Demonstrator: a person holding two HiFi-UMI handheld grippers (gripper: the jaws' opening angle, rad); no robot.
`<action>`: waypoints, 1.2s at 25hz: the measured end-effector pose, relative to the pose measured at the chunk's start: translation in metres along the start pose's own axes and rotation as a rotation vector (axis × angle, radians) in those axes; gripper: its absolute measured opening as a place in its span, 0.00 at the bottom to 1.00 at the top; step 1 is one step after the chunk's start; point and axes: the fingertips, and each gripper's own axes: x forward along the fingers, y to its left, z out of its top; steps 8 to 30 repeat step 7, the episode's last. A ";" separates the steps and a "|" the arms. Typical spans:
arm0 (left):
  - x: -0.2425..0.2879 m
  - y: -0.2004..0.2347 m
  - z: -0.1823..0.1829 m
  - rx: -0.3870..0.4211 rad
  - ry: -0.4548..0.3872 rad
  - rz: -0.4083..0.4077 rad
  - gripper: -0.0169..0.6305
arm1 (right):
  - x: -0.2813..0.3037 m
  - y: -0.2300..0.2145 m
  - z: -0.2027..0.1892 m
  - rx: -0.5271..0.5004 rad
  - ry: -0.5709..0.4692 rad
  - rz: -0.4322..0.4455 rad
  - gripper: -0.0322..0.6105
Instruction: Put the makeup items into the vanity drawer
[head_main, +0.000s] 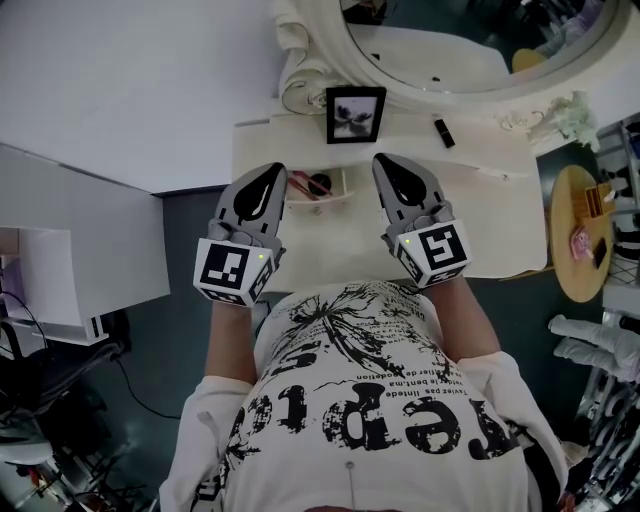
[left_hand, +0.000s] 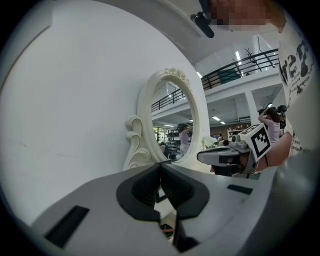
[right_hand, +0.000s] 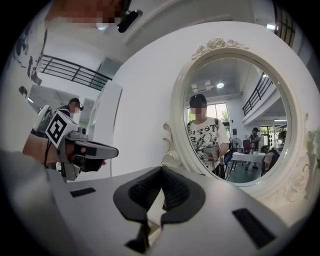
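Close under the camera is the shirt (head_main: 370, 400). Above it, at frame centre, the left gripper (head_main: 273, 170) and right gripper (head_main: 383, 162) are held level over the vanity (head_main: 490, 230), probably waiting to reach. Both have jaws pressed together and hold nothing. Between them what seems the drawer (head_main: 345, 188) stands open, with pink items (head_main: 303, 185) inside. A lipstick (head_main: 444, 132) lies at upper right, not yet stowed.

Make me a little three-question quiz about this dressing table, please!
1. True or false: the left claw is holding something.
2. What stands on the vanity table at the foot of the mirror? A: a picture frame. B: a teapot. C: a shoe.
3. Fill in: the right claw is ____ (open or shut).
Key: 1 false; 2 A; 3 shut.
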 end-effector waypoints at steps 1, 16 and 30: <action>0.000 0.000 0.000 -0.001 0.001 -0.002 0.05 | 0.000 0.001 0.000 0.000 -0.002 0.000 0.06; 0.003 -0.001 0.003 -0.013 0.002 -0.008 0.05 | 0.001 0.004 0.004 0.016 -0.017 0.003 0.06; 0.003 -0.001 0.003 -0.013 0.002 -0.008 0.05 | 0.001 0.004 0.004 0.016 -0.017 0.003 0.06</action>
